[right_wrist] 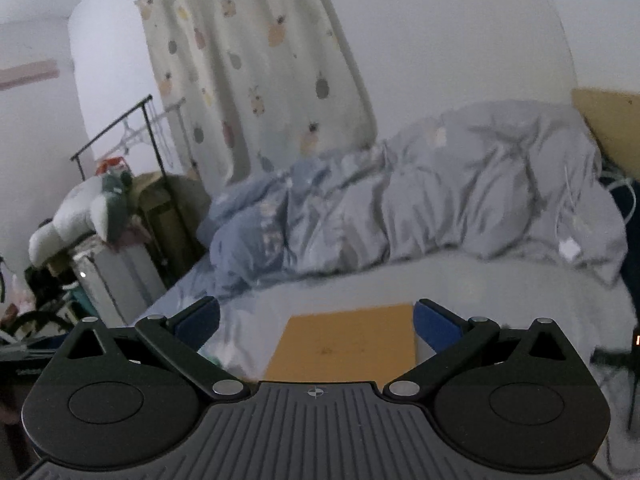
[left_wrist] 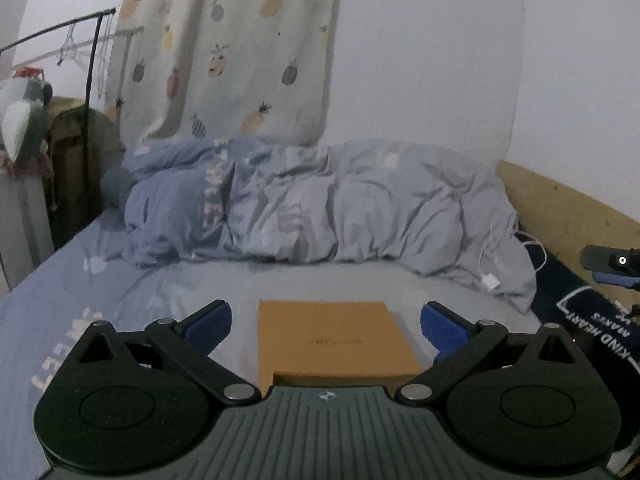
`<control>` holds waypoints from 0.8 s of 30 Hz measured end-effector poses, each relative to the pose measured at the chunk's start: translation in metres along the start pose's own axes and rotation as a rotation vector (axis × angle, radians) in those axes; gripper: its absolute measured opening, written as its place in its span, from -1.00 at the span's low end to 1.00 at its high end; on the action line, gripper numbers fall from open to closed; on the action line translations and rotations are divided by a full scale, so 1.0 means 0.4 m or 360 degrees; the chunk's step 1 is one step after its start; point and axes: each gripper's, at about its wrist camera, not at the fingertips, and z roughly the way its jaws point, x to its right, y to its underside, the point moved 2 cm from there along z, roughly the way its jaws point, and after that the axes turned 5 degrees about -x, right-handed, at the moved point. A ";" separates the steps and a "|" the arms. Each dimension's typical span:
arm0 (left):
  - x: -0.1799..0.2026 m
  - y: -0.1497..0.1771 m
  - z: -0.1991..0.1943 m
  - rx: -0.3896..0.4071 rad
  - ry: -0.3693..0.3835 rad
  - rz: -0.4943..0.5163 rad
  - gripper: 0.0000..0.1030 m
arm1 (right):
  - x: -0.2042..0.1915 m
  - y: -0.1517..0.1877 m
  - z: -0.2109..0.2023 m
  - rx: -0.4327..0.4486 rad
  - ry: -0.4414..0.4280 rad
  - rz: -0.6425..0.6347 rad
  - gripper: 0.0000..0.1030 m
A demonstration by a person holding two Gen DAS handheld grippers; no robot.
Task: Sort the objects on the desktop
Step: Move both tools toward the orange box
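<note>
Orange box [left_wrist: 334, 340] lies flat on the bed [left_wrist: 80, 280], on the pale blue sheet, faint print on its lid. Left gripper [left_wrist: 326, 326] hovers just behind it, jaws wide apart, blue pads flanking the box on either side without touching. Right gripper [right_wrist: 316, 324] also has jaws spread wide, same box [right_wrist: 348, 346] between them, closer to the right pad; contact unclear. Rumpled blue duvet [left_wrist: 320, 208] heaped at the far side, white charger cable [left_wrist: 490, 276] on it. Pineapple-print curtain [left_wrist: 224, 48] behind, clothes rack [left_wrist: 90, 60] left.
</note>
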 end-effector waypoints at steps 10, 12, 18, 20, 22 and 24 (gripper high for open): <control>-0.007 -0.093 0.066 0.0076 -0.0013 0.0010 1.00 | 0.002 -0.124 0.087 0.0087 -0.0019 -0.0051 1.00; -0.016 -0.104 0.092 0.0061 -0.0020 -0.0014 1.00 | 0.010 -0.138 0.117 0.0089 -0.0024 -0.0056 1.00; -0.039 -0.118 0.173 0.0016 -0.0068 -0.0025 1.00 | 0.041 -0.154 0.215 0.0057 -0.0036 -0.0033 1.00; -0.047 -0.117 0.200 -0.0006 -0.0078 -0.0030 1.00 | 0.054 -0.153 0.251 0.0042 -0.0037 -0.0014 1.00; -0.053 -0.115 0.230 -0.0033 -0.0083 -0.0032 1.00 | 0.065 -0.146 0.288 0.0021 -0.0032 -0.0014 1.00; -0.058 -0.110 0.261 -0.0062 -0.0090 -0.0031 1.00 | 0.074 -0.138 0.325 -0.0003 -0.0031 -0.0016 1.00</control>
